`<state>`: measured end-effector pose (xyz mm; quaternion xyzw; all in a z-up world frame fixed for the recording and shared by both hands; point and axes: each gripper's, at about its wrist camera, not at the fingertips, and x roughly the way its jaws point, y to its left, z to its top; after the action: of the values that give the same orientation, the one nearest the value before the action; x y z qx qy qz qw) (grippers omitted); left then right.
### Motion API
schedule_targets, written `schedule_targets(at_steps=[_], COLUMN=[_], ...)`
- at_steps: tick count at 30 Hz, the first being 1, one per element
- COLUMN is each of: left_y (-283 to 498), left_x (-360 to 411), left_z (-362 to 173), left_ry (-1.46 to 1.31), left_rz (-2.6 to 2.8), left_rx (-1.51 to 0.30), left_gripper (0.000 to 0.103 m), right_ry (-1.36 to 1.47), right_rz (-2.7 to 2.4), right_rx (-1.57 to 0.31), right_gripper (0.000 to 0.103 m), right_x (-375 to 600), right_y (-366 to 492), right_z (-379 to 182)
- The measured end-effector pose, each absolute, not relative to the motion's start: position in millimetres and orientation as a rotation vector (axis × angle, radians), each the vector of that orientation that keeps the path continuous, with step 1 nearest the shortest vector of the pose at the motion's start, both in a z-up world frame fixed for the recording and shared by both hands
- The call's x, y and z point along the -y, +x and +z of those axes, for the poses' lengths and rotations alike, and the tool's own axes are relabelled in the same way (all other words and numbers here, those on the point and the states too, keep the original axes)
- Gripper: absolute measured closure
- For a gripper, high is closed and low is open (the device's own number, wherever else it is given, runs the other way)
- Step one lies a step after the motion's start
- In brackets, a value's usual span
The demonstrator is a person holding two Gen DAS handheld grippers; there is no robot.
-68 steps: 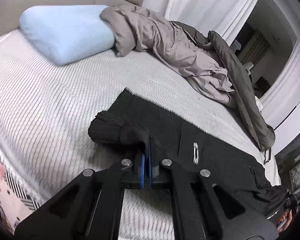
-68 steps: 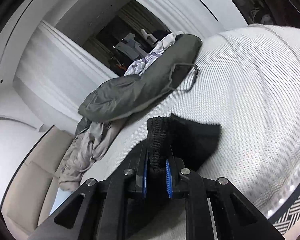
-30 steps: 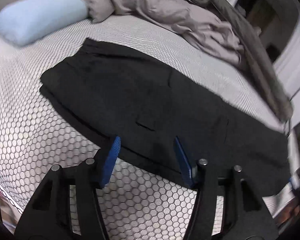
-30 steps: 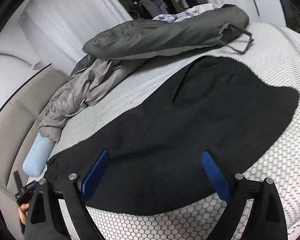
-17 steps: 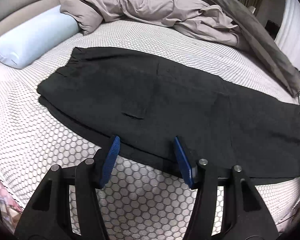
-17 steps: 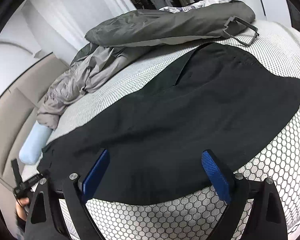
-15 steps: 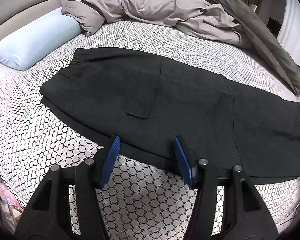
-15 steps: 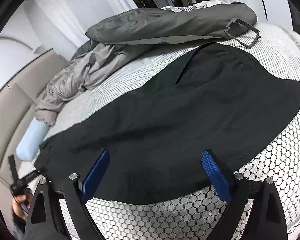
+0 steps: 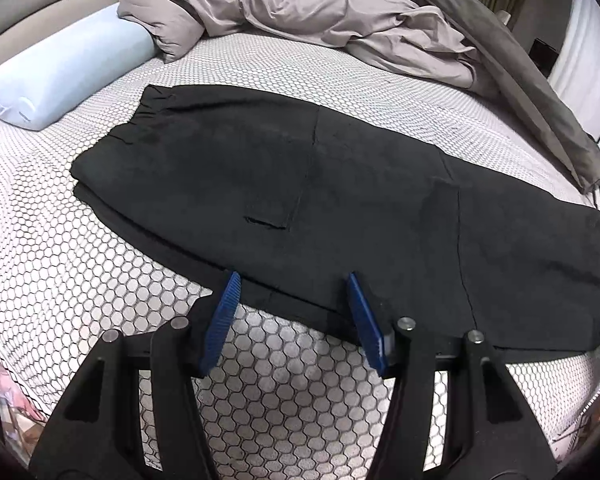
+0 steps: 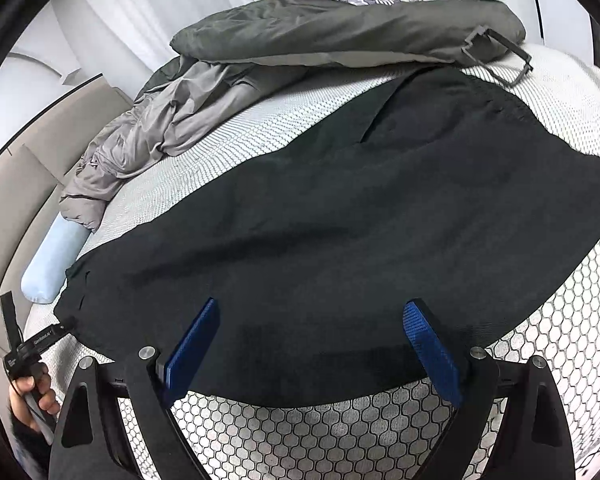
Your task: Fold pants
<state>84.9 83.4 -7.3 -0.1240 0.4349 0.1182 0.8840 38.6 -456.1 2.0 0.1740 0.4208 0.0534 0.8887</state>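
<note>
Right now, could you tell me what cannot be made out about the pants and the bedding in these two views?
- Left wrist view: the black pants leg ends are cut off by the right picture edge.
- Right wrist view: the pants' near hem hides behind the right gripper.
- Both views: the grey quilt runs past the top edge.

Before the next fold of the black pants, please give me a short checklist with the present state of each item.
1. Black pants lie flat on the bed: ok.
2. Left gripper open, holding nothing: ok.
3. Right gripper open, holding nothing: ok.
4. Grey bedding is off the pants: cannot tell at the far right edge.
5. Blue pillow apart from the waistband: ok.
</note>
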Motion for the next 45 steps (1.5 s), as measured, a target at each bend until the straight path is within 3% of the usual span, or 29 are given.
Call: schedule_targets(at_steps=[3, 6, 19, 21, 25, 28, 32, 36, 37, 38, 39, 40, 45], left_y=[78.7, 76.0, 106.6, 107.0, 97.1, 93.2, 95.0, 112.0, 115.8, 119.4, 126.4, 127.9, 113.7], left_x=[-84.6, -85.9, -86.7, -89.1, -93.6, -92.0, -91.1, -85.8, -84.4, -82.9, -80.9, -80.6, -75.9], left_z=[-2.9, -2.4, -35.7, -34.2, -32.2, -30.6, -32.3, -39.5, -40.6, -40.9, -41.8, -42.8, -22.8], left_ry=[-0.296, -0.353, -0.618, -0.626, -0.652, -0.676, -0.733, -0.735, -0.734, -0.724, -0.711, -0.699, -0.608], left_rz=[0.186, 0.094, -0.023, 0.020, -0.006, -0.067, -0.105, -0.073, -0.056, -0.027, 0.001, 0.024, 0.011], left_rx=[-0.887, -0.895, -0.957, -0.928, -0.926, -0.958, -0.944, -0.942, -0.938, -0.931, -0.932, -0.934, -0.874], left_gripper=[0.053, 0.070, 0.072, 0.091, 0.093, 0.091, 0.046, 0.046, 0.048, 0.064, 0.091, 0.097, 0.100], right_ry=[0.411, 0.439, 0.470, 0.473, 0.495, 0.517, 0.534, 0.547, 0.546, 0.546, 0.546, 0.552, 0.598], right_rz=[0.116, 0.110, 0.151, 0.151, 0.140, 0.128, 0.113, 0.114, 0.114, 0.109, 0.105, 0.095, 0.022], right_rx=[-0.877, -0.873, -0.860, -0.857, -0.844, -0.830, -0.808, -0.806, -0.805, -0.805, -0.807, -0.803, -0.743], right_gripper=[0.008, 0.008, 0.008, 0.008, 0.008, 0.008, 0.008, 0.008, 0.008, 0.008, 0.008, 0.008, 0.008], right_x=[460.9, 463.7, 460.0, 460.9, 470.1, 477.1, 484.3, 485.5, 485.8, 486.4, 486.8, 489.4, 518.7], right_y=[40.8, 40.4, 37.4, 37.3, 33.4, 27.6, 21.4, 23.6, 24.3, 25.1, 26.1, 25.9, 10.4], right_z=[0.6, 0.9, 3.7, 3.9, 4.4, 6.7, 9.9, 10.0, 9.6, 9.1, 8.5, 8.1, 17.0])
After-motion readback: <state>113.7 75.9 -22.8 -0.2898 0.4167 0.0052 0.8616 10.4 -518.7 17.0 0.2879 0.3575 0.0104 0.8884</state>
